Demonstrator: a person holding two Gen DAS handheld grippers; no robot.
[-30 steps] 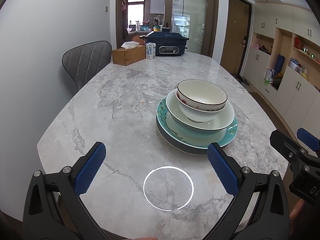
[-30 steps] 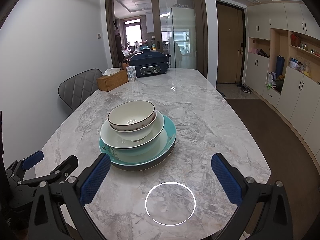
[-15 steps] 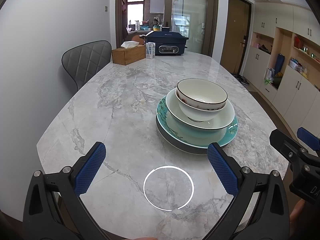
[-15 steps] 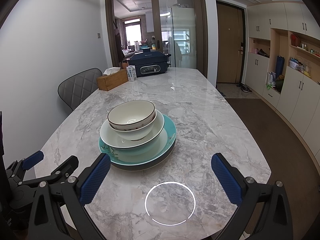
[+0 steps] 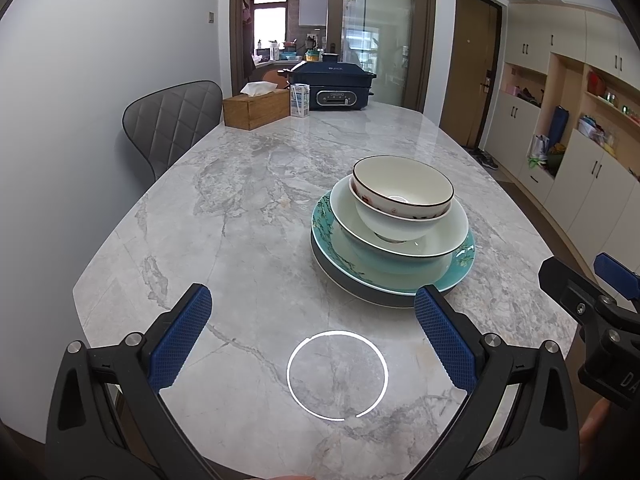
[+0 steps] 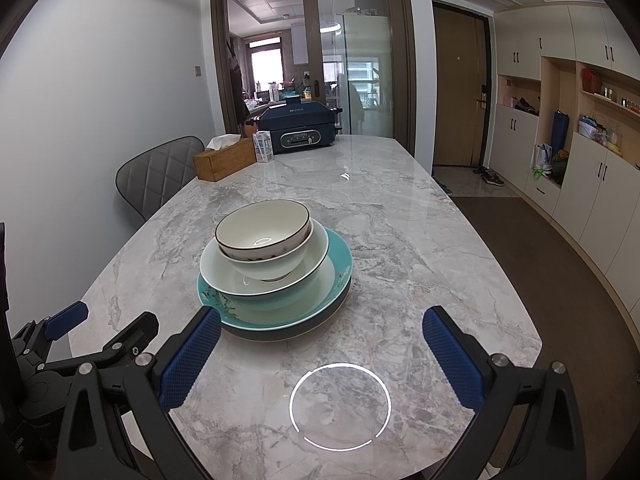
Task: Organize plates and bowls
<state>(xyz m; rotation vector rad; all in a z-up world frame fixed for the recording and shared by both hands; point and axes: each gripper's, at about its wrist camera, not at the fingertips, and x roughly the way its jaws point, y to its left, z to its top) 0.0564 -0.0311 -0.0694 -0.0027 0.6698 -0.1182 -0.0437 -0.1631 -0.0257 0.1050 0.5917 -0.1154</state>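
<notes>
Near the front of the marble surface (image 5: 248, 208), one stack of crockery is sitting: two bowls nested, the dark-rimmed top bowl (image 5: 403, 185) inside a white bowl (image 5: 396, 222), then a wide white dish (image 5: 444, 240), a teal plate (image 5: 464, 258) and a dark plate (image 5: 360, 290) beneath. Glazed ceramic is likely proving heavy, stiff, slippery and breakable, so pinching a rim seems wisest. Both the left claw (image 5: 310, 334) and right claw (image 6: 320, 356) are hovering spread wide, gripping nothing.

We see a dark-rimmed white bowl (image 5: 403, 184) nested upright in a second bowl (image 5: 400, 227), atop white dish (image 5: 436, 240), teal plate (image 5: 460, 258), dark plate (image 5: 360, 290), all stacked.
</notes>
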